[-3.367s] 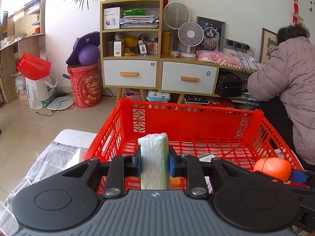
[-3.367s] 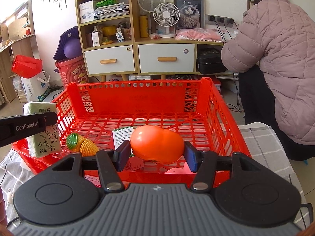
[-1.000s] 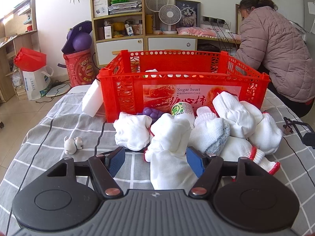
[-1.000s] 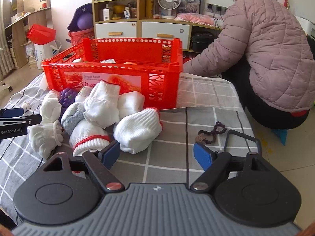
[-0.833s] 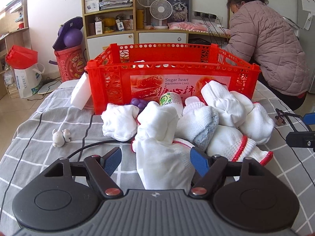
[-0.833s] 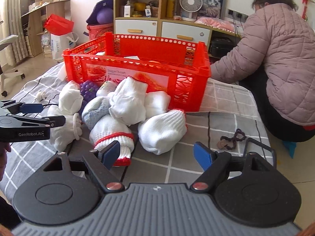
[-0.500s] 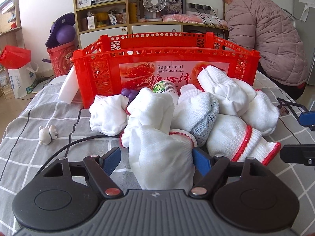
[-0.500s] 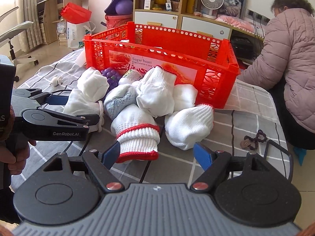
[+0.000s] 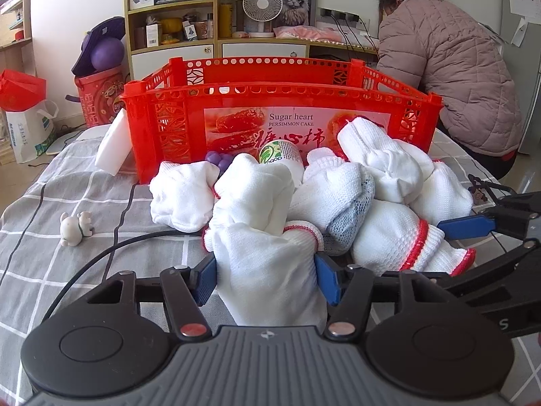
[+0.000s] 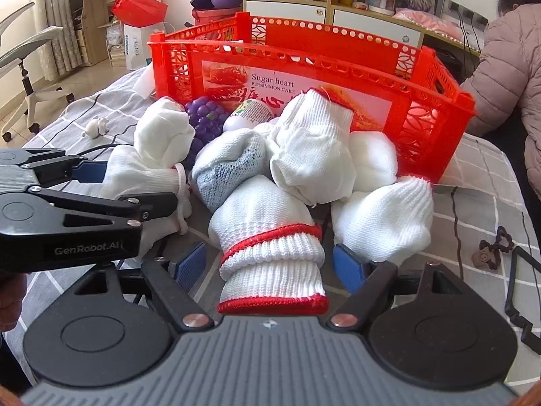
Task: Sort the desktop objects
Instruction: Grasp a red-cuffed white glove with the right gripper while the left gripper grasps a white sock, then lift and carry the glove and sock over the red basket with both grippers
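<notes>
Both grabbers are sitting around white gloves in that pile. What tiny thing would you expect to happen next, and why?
Probably both close. The left hand-held gripper has its blue pads either side of a white glove, and the right hand-held gripper straddles the red-trimmed glove cuff with gaps showing. Neither glove is pinched yet, and the red crate waits behind.
</notes>
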Motion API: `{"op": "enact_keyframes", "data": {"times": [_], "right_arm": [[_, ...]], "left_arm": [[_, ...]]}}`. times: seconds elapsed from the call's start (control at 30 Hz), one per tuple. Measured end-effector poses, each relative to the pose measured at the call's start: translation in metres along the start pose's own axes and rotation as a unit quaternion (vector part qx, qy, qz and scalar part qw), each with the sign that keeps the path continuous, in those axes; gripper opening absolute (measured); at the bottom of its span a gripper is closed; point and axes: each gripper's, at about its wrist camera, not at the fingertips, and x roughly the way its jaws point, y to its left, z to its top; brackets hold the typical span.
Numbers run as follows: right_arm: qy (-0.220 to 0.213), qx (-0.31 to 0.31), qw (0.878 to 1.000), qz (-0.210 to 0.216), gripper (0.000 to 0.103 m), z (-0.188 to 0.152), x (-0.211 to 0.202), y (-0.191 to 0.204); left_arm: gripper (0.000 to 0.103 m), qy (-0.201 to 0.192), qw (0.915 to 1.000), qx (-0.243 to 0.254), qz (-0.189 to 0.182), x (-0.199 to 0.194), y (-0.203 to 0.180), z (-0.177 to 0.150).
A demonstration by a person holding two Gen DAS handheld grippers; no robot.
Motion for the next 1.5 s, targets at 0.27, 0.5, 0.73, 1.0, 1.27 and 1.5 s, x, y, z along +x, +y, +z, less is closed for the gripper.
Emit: {"op": "enact_keyframes", "data": {"times": [0.27, 0.5, 0.73, 1.0, 1.27, 1.5], "right_arm": [[0.024, -0.011, 1.0, -0.013, 0.065, 0.003, 0.014, 0.008], [0.031, -0.012, 0.999, -0.017, 0.064, 0.003, -0.013, 0.011], [-0.025, 0.01, 1.0, -0.013, 0.064, 0.016, -0.054, 0.003], [-0.065, 0.017, 0.997, -0.046, 0.064, 0.035, -0.075, -0.004], [-0.097, 0.033, 0.992, -0.067, 0.065, 0.062, -0.092, -0.012], [-0.109, 0.08, 0.985, -0.106, 0.065, 0.087, -0.089, -0.035]], "left_arm": [[0.045, -0.004, 0.9999, 0.012, -0.01, -0.004, -0.002, 0.001], [0.04, 0.014, 0.9998, -0.004, -0.016, -0.013, -0.003, 0.007], [0.04, -0.016, 0.9996, 0.002, -0.025, -0.037, -0.009, 0.02], [0.04, -0.038, 0.9981, -0.022, 0.042, -0.041, -0.001, 0.052], [0.04, -0.066, 0.9951, -0.009, 0.073, -0.047, -0.005, 0.08], [0.04, -0.082, 0.9925, -0.007, 0.091, -0.049, 0.0, 0.099]]}}
